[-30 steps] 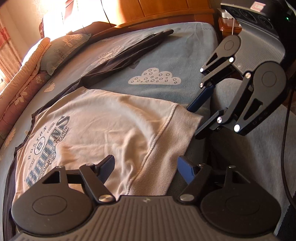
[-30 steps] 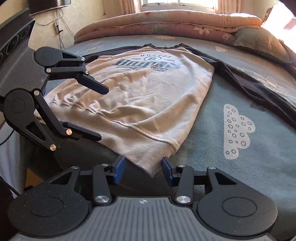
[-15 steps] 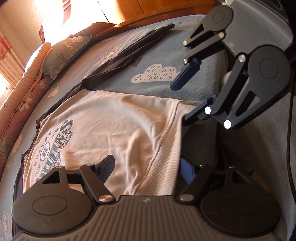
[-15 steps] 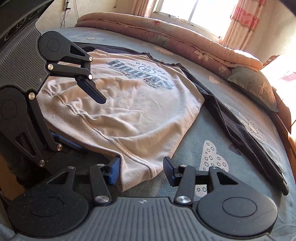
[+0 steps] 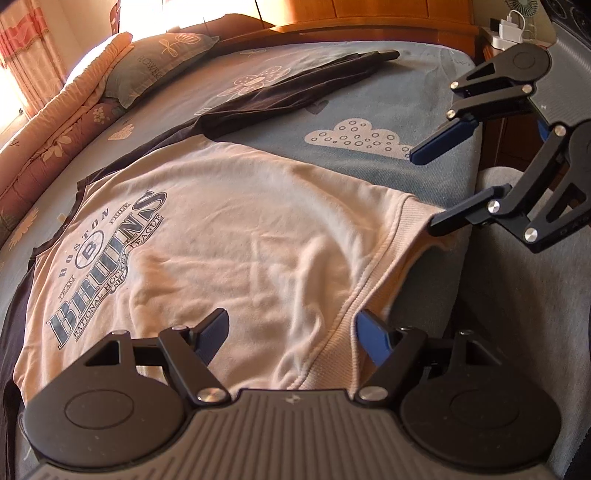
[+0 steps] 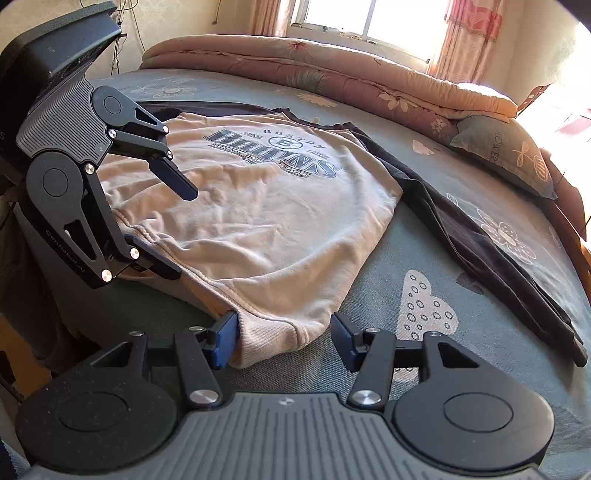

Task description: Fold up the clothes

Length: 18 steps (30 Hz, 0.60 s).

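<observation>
A cream sweatshirt (image 5: 229, 236) (image 6: 280, 221) with a Bruins print and dark sleeves lies flat, print up, on the blue-grey bed sheet (image 5: 332, 96). Its ribbed hem hangs at the bed's near edge. My left gripper (image 5: 293, 336) (image 6: 181, 232) stands open with the hem between its fingers, one above the cloth and one below. My right gripper (image 6: 284, 341) (image 5: 424, 192) is at the hem's other corner, its jaws opening. That corner lies between them: the left pad (image 6: 225, 339) touches it, the right pad (image 6: 343, 343) stands apart.
One dark sleeve (image 6: 480, 251) stretches out across the sheet. A rolled quilt (image 6: 332, 70) and a pillow (image 6: 506, 151) lie along the far side under a window. A wooden headboard (image 5: 369, 18) and a nightstand (image 5: 509, 29) stand beyond the bed. Grey cloth (image 5: 517, 314) lies off the bed's edge.
The right gripper's jaws have widened around the hem corner. Both views have swung, and the left gripper has shifted along the hem. The sweatshirt lies as before.
</observation>
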Motion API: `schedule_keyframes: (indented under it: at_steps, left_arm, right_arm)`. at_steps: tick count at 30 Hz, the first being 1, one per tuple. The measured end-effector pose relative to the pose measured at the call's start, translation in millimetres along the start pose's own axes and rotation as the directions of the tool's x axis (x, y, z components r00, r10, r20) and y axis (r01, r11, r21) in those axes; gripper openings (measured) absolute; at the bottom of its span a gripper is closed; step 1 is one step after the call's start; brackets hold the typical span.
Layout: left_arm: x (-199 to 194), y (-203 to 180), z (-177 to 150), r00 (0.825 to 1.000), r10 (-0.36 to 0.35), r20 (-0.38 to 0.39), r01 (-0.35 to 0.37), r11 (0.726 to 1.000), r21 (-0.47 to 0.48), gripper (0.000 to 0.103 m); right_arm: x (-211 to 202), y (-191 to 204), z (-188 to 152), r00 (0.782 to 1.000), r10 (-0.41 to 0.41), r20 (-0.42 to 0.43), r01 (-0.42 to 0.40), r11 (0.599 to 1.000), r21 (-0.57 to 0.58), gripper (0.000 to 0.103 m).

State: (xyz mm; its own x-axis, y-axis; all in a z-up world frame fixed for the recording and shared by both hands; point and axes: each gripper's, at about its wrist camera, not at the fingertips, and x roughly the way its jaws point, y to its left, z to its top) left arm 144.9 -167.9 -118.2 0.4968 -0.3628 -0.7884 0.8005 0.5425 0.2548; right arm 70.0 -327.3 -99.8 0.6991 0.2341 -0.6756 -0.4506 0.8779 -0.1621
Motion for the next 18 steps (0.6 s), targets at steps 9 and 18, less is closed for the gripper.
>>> schedule_keyframes:
  at_steps: [9, 18]
  left_arm:
    - [5.5, 11.4, -6.0, 1.000, 0.006, -0.010, -0.006, 0.999, -0.049, 0.079]
    - [-6.7, 19.3, -9.5, 0.999, 0.038, 0.009, -0.037, 0.995, -0.093, 0.077]
  right_arm:
    - [-7.4, 26.1, 6.3, 0.969, 0.246, 0.021, -0.245, 0.969, -0.027, 0.048]
    - [33.7, 72.1, 17.2, 0.969, 0.221, -0.114, -0.247, 0.907, -0.340, 0.032]
